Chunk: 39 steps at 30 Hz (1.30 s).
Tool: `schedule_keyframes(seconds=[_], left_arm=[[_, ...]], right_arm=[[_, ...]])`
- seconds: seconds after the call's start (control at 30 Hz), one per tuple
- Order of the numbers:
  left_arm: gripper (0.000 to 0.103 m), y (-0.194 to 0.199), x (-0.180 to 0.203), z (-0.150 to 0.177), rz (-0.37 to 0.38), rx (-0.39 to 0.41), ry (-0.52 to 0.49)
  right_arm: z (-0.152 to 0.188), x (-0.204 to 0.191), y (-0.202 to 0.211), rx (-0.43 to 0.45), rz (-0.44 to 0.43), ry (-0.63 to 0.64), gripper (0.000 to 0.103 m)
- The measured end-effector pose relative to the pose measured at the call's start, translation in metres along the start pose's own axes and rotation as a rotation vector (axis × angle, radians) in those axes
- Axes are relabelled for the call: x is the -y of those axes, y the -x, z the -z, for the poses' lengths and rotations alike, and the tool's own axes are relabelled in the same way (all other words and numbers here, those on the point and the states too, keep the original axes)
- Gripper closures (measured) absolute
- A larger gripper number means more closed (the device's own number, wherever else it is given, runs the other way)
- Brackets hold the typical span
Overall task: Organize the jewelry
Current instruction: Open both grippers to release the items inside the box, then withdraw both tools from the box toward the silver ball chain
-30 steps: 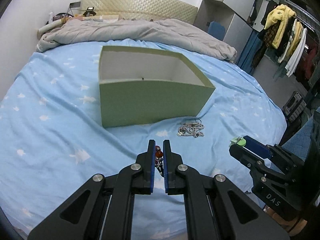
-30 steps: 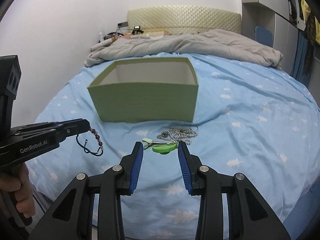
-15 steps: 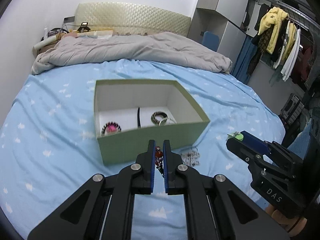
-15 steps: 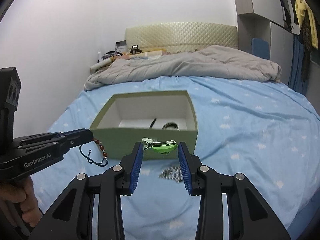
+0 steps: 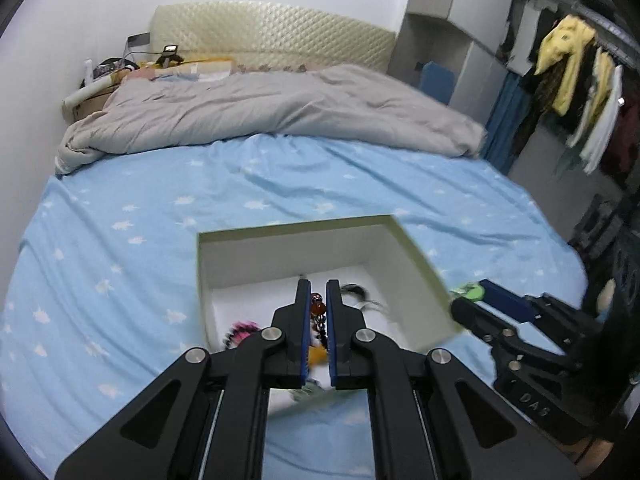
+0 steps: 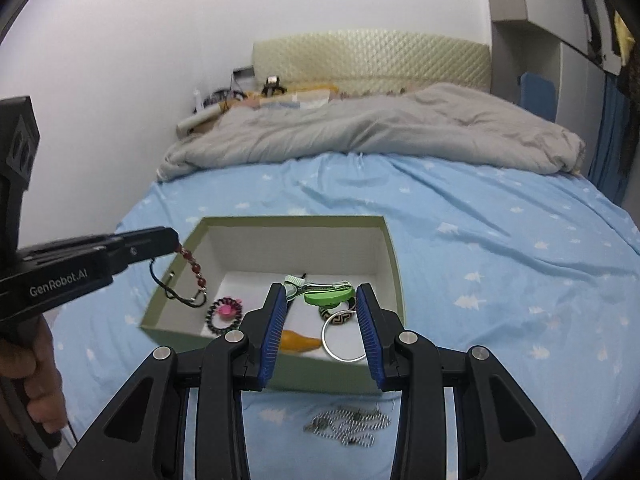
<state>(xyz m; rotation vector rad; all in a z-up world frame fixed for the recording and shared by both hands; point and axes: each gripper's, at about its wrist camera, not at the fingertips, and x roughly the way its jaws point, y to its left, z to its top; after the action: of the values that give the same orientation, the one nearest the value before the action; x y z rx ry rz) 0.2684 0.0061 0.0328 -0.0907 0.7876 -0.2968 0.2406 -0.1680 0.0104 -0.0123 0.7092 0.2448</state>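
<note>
A: Where is the red bead bracelet with the dark cord now?

B: It hangs from the left tool, which is closed tight on its beads. The loop dangles over the left part of the pale green cardboard box with white inside, just above the near-left wall, I think.

A: And the right tool?

B: Its fingers stand rather wide, yet a green plastic clip with a striped strap sits pinched between the blue pads, so it has hold of that. It hovers over the middle of the box.

A: What is already inside?

B: A pink and black hair tie, a thin metal ring, a patterned bangle and something orange.

A: How to do this step well?

B: In my judgement, bring the left tool more inward so the whole loop clears the wall, lower it near the floor of the box, then open. The cord may catch on the rim otherwise.

A: Anything left outside?

B: A silver ball chain lies on the blue star-printed bed sheet, near the front of the box.
</note>
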Motion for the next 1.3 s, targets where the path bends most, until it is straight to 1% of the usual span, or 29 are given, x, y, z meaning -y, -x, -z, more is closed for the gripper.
schedule_keyframes(seconds=[0.13,0.2,0.27,0.37,0.47,0.57,0.6,0.63,0.67,0.7,0.73,0.77,0.83,1.03,1.1,1.3], left_arm=[[0.097,-0.028,-0.017,-0.003,-0.022,-0.086,0.028],[0.097,-0.040,-0.023,-0.001,-0.034,-0.138,0.038],[0.097,-0.049,-0.027,0.001,-0.054,-0.172,0.040],[0.096,-0.058,-0.033,0.004,-0.040,-0.215,0.069],[0.096,-0.061,-0.034,0.004,-0.044,-0.227,0.064],[0.096,-0.059,-0.041,0.002,-0.034,-0.223,0.109],[0.094,-0.059,-0.042,0.000,-0.035,-0.221,0.113],[0.090,-0.058,-0.044,-0.002,-0.040,-0.221,0.118],[0.075,-0.056,-0.045,-0.003,-0.042,-0.220,0.121],[0.057,-0.054,-0.046,-0.005,-0.043,-0.214,0.123],[0.051,-0.051,-0.046,-0.006,-0.052,-0.200,0.123],[0.049,-0.047,-0.046,-0.008,-0.060,-0.183,0.114],[0.049,-0.039,-0.045,-0.010,-0.066,-0.168,0.096],[0.049,-0.012,-0.044,-0.011,-0.044,-0.109,0.108],[0.049,-0.002,-0.041,-0.008,-0.038,-0.086,0.115],[0.049,0.033,-0.024,0.007,-0.041,-0.002,0.092]], right_arm=[[-0.007,0.005,-0.033,-0.079,0.004,-0.002,0.069],[-0.009,0.005,-0.048,-0.112,0.008,0.007,0.069],[-0.010,0.004,-0.059,-0.136,0.012,0.012,0.069],[-0.007,0.005,-0.072,-0.164,0.015,0.003,0.069],[-0.005,0.006,-0.076,-0.176,-0.005,-0.002,0.069],[-0.005,0.007,-0.074,-0.172,-0.017,-0.005,0.069],[-0.006,0.008,-0.072,-0.167,-0.023,-0.007,0.069],[-0.007,0.008,-0.071,-0.165,-0.026,-0.009,0.066],[-0.008,0.010,-0.069,-0.160,-0.030,-0.016,0.059],[-0.010,0.011,-0.066,-0.151,-0.033,-0.020,0.056],[-0.011,0.011,-0.065,-0.148,-0.036,-0.020,0.055],[-0.013,0.011,-0.063,-0.145,-0.035,-0.020,0.054],[-0.015,0.012,-0.058,-0.132,-0.032,-0.022,0.052],[-0.015,0.014,-0.032,-0.073,-0.035,-0.026,0.052],[-0.013,0.014,-0.019,-0.045,-0.034,-0.031,0.052],[-0.002,0.011,0.020,0.036,-0.033,-0.020,0.051]])
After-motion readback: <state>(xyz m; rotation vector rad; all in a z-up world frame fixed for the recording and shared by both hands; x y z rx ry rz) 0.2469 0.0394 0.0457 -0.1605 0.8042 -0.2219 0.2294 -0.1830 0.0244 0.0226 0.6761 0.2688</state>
